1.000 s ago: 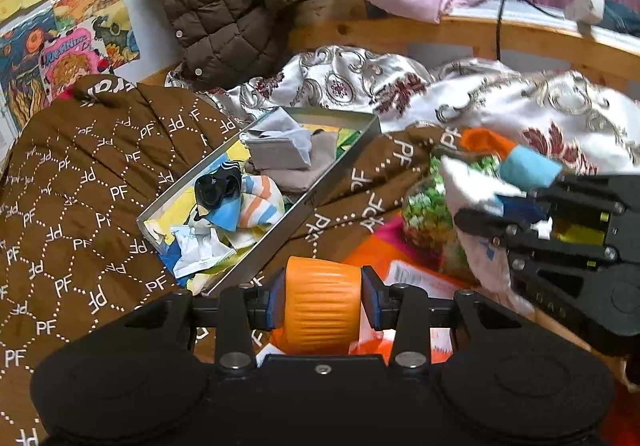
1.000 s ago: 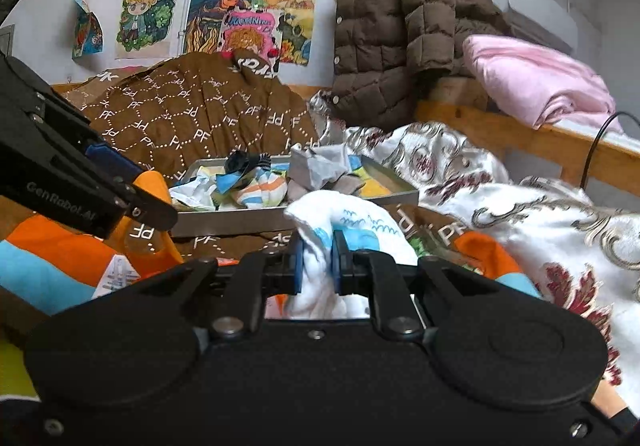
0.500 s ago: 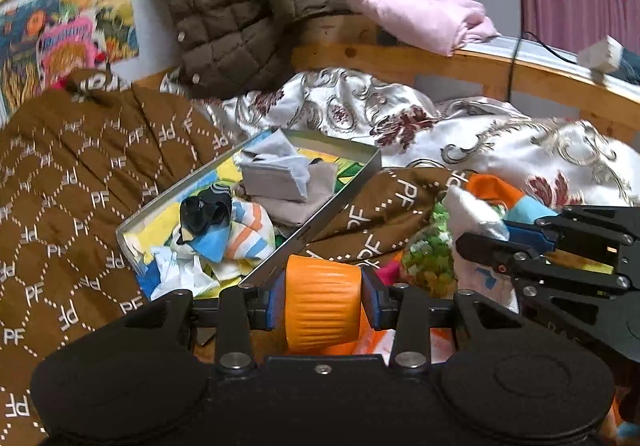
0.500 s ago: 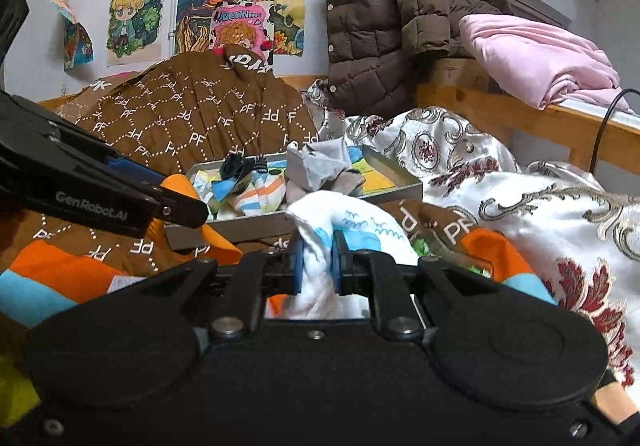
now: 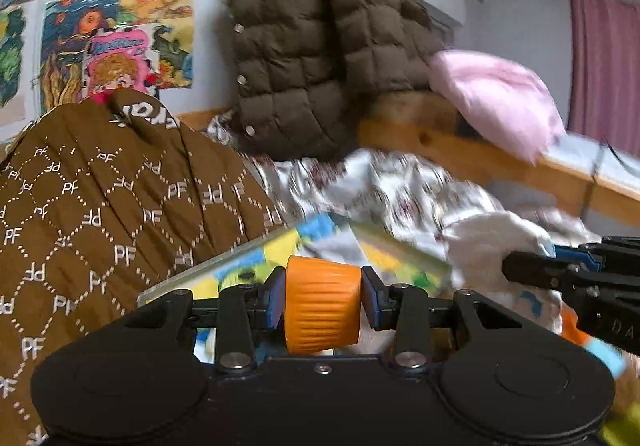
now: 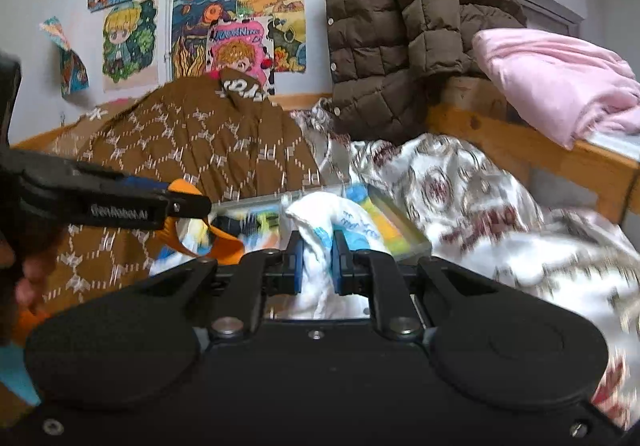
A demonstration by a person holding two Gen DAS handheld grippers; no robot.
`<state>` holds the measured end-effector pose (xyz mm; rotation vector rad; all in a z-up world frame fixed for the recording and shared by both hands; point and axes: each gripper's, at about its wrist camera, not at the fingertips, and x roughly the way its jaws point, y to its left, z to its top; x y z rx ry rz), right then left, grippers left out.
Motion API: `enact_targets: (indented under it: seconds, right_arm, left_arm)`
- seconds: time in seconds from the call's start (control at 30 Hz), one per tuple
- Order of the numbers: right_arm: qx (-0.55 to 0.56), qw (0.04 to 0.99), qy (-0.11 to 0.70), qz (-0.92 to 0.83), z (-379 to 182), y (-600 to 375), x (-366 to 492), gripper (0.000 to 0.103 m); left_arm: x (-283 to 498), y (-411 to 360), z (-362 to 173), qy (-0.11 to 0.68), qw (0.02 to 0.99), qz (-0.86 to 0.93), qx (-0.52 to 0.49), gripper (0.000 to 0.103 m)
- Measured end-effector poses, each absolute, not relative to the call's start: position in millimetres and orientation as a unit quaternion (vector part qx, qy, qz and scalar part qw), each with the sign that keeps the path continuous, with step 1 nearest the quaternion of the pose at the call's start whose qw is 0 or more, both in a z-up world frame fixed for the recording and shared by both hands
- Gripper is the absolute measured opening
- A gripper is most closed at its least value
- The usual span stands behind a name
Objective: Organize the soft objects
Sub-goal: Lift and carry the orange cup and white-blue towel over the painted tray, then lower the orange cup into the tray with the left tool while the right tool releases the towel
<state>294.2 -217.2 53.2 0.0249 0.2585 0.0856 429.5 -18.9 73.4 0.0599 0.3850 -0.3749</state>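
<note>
Left gripper (image 5: 323,304): I had it clamped on the ribbed orange cuff (image 5: 322,309) of a sock, one blue pad on each side — a middling spread, filled by the cuff.
Right gripper (image 6: 316,263): I held its pads nearly together, pinching a fold of the white sock (image 6: 320,224) with blue print; the cloth bulged above the pads.
Between my grippers: in the left view the right gripper came in from the right edge with the white sock bunched at its tip; in the right view the left gripper reached in from the left edge with the orange cuff at its tip.
Tray (image 6: 404,236): a shallow grey tray lay just beyond both grippers on the bed, holding a blurred jumble of bright soft things; I could not tell them apart.
Brown quilt (image 5: 120,202): it rose to the left of the tray, marked with white letters in a diamond grid.
Patterned silver cover (image 6: 460,198): it spread to the right of the tray.
Behind — brown puffer jacket (image 6: 400,26): it hung over the wooden bed rail (image 6: 520,142), with a pink bundle (image 6: 560,78) on the rail beside it.
Wall: drawings (image 6: 224,2) were stuck above the quilt.
</note>
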Motion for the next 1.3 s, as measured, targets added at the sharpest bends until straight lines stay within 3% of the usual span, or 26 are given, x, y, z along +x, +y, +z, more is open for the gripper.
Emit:
enact_targets:
  seconds: [0.3, 0.57, 0.87, 1.1, 1.3]
  right_arm:
    - [-0.015, 0.99, 0.125, 0.061, 96.7, -205.7, 411.3, 0.008]
    - [-0.002, 0.979, 0.195, 0.055, 74.0, -202.4, 479.2, 0.009]
    - [0.013, 0.963, 0.264, 0.058, 34.6, -206.1, 498.1, 0.012]
    - [0.015, 0.962, 0.265, 0.064, 23.5, -209.8, 495.3, 0.026]
    - [0.014, 0.963, 0.26, 0.064, 32.9, -214.6, 484.1, 0.045]
  left_arm:
    - [509.4, -21.5, 71.0, 0.183, 0.972, -0.143, -0.044, 0.041]
    - [544.1, -9.5, 29.8, 0.242, 0.959, -0.125, -0.082, 0.041]
    - [550.0, -14.3, 0.9, 0.284, 0.947, -0.127, -0.076, 0.041]
    - [541.6, -13.0, -0.5, 0.282, 0.949, -0.125, -0.068, 0.041]
    - [528.5, -6.7, 5.7, 0.268, 0.955, -0.11, -0.066, 0.057]
